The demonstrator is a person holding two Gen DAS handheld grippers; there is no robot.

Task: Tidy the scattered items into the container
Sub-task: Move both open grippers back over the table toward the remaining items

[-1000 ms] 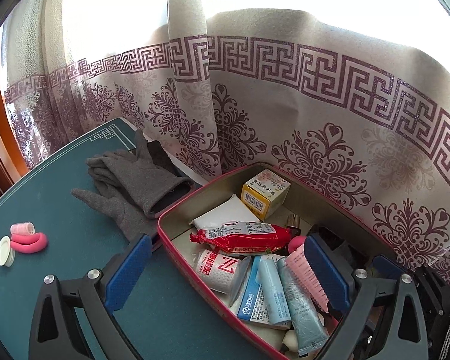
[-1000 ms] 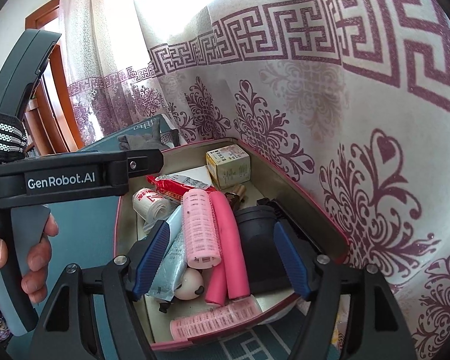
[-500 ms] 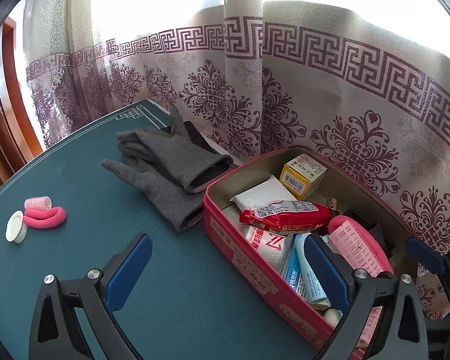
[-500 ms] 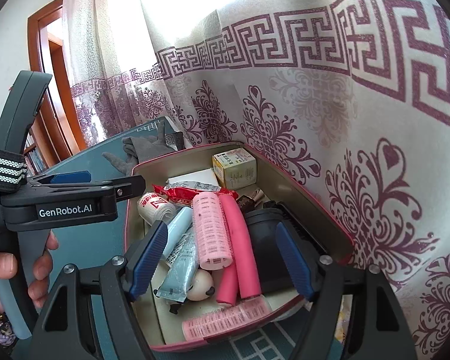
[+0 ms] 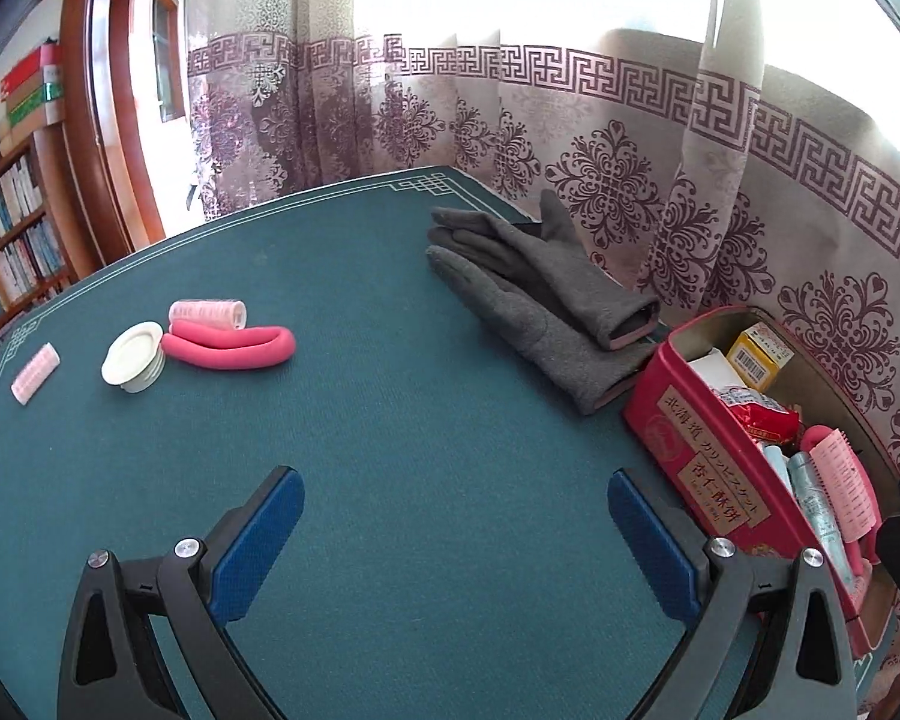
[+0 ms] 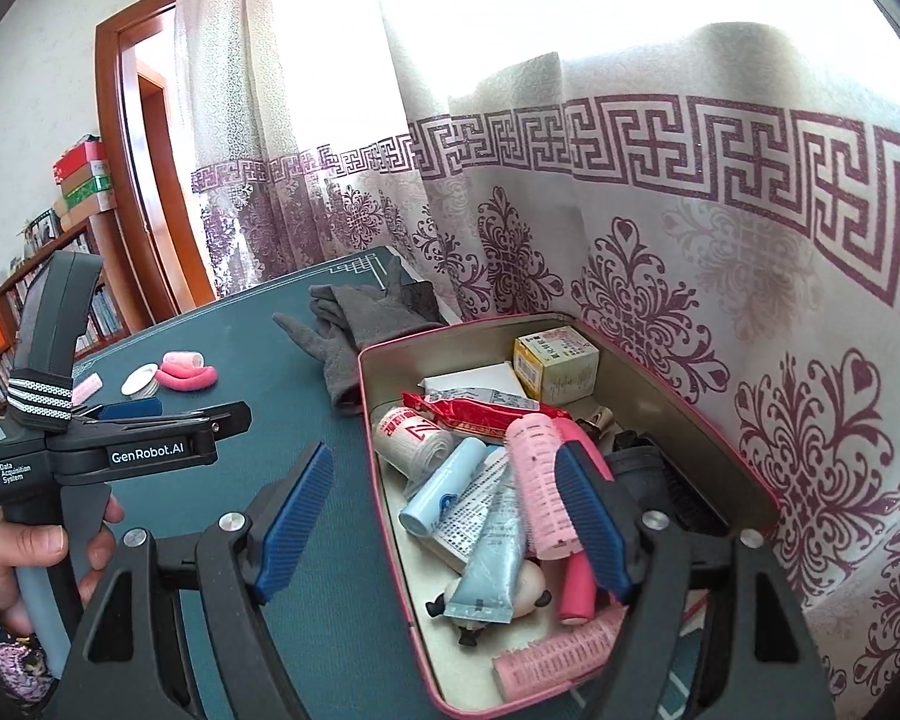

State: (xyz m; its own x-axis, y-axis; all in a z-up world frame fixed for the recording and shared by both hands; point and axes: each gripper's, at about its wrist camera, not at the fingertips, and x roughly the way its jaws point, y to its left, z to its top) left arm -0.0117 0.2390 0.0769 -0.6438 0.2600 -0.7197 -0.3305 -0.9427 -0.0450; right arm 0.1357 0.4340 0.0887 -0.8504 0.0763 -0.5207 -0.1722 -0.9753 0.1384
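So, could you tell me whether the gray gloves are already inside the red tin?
No, the gray gloves lie on the green tabletop beside the red tin, not in it.

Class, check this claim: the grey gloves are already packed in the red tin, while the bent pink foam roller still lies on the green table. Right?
Not quite. The grey gloves lie on the green table beside the red tin, not in it, as the left wrist view shows. The bent pink foam roller does still lie on the table.

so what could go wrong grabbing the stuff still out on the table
The white lid, pink foam roller and pink curler touch one another, so the open left gripper may knock a neighbour away. The grey gloves are limp and may drape over the rim of the tin, which already looks crowded.
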